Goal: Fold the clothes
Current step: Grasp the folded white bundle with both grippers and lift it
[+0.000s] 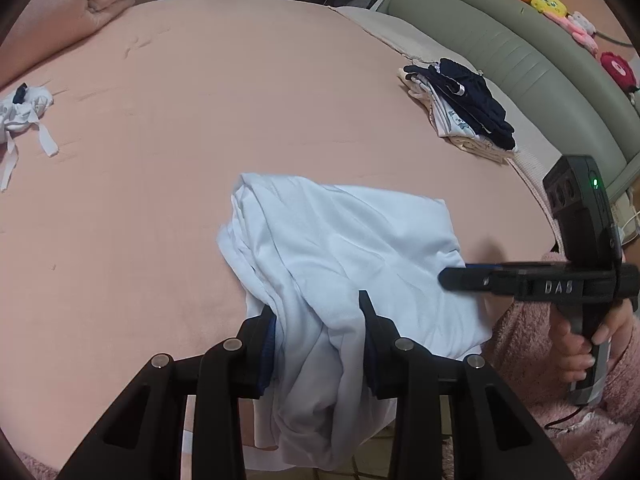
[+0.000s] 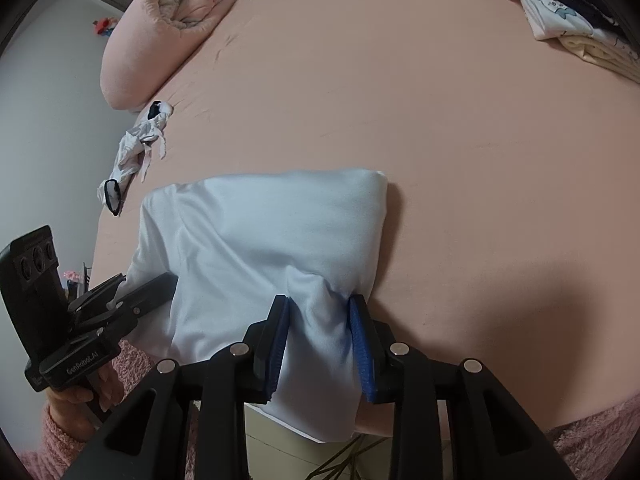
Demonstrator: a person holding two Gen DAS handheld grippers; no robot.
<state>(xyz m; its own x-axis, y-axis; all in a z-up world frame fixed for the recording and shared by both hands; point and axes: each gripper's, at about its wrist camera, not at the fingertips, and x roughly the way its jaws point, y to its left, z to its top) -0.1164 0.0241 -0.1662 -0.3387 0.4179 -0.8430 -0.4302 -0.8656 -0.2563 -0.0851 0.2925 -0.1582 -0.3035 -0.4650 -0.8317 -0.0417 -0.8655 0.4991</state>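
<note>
On the near edge of a wide bed with a smooth pink sheet lies a pale blue garment, soft and creased, partly folded. The left tool clamps its bunched left side; the right tool pinches its right corner. A folded stack of clothes sits far right near a grey-green padded headboard. A rolled pink quilt lies far left.
</note>
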